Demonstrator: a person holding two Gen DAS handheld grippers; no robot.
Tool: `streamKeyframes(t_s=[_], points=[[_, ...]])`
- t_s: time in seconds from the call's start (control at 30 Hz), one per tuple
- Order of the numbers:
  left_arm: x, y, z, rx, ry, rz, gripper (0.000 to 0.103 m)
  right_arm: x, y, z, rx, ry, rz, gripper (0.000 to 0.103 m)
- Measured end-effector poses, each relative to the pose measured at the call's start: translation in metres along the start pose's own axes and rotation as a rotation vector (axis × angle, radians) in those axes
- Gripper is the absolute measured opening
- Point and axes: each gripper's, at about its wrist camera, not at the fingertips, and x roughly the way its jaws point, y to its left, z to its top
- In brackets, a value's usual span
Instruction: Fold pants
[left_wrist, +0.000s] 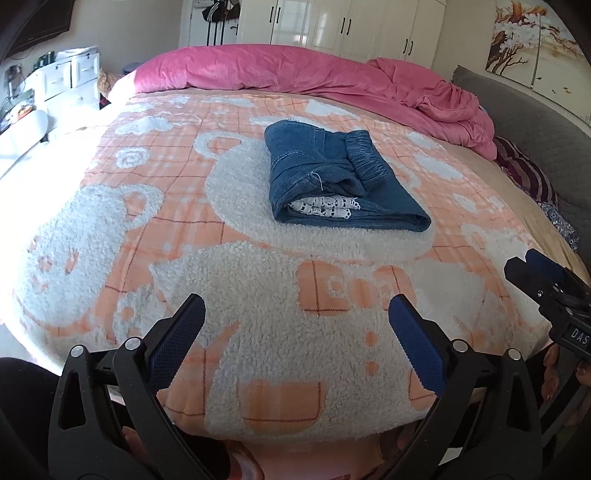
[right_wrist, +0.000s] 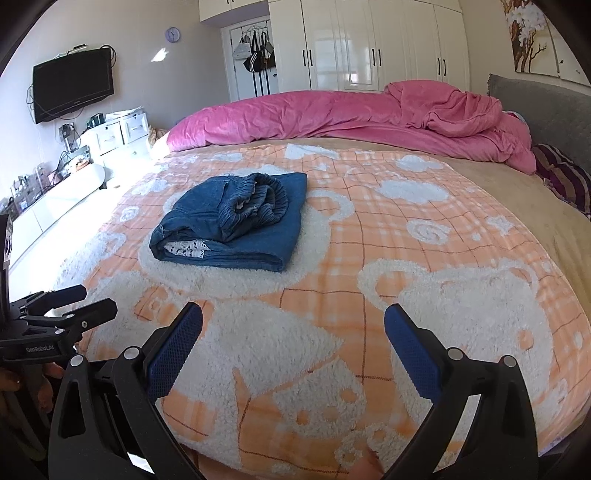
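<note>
The blue denim pants (left_wrist: 332, 177) lie folded into a compact bundle on the orange and white fleece blanket (left_wrist: 221, 258), with the elastic waistband on top and white lace trim showing at the near edge. They also show in the right wrist view (right_wrist: 236, 221), left of centre. My left gripper (left_wrist: 297, 306) is open and empty, low over the blanket's near edge, well short of the pants. My right gripper (right_wrist: 293, 314) is open and empty, also near the front edge; it also shows in the left wrist view (left_wrist: 532, 269) at far right.
A pink duvet (left_wrist: 295, 74) is bunched along the far side of the bed. A grey headboard (right_wrist: 546, 107) and striped pillow (right_wrist: 565, 181) are at right. White drawers (right_wrist: 118, 136), a wall TV (right_wrist: 74, 85) and wardrobes (right_wrist: 369, 44) stand beyond the bed.
</note>
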Motion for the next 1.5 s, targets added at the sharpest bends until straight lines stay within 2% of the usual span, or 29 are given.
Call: streamKeyframes(t_s=[1.5], points=[[-0.003,-0.003,0.004,-0.002,0.016,-0.021,0.094,0.015,0.002,0.002,-0.004,0.02,-0.008,0.098]])
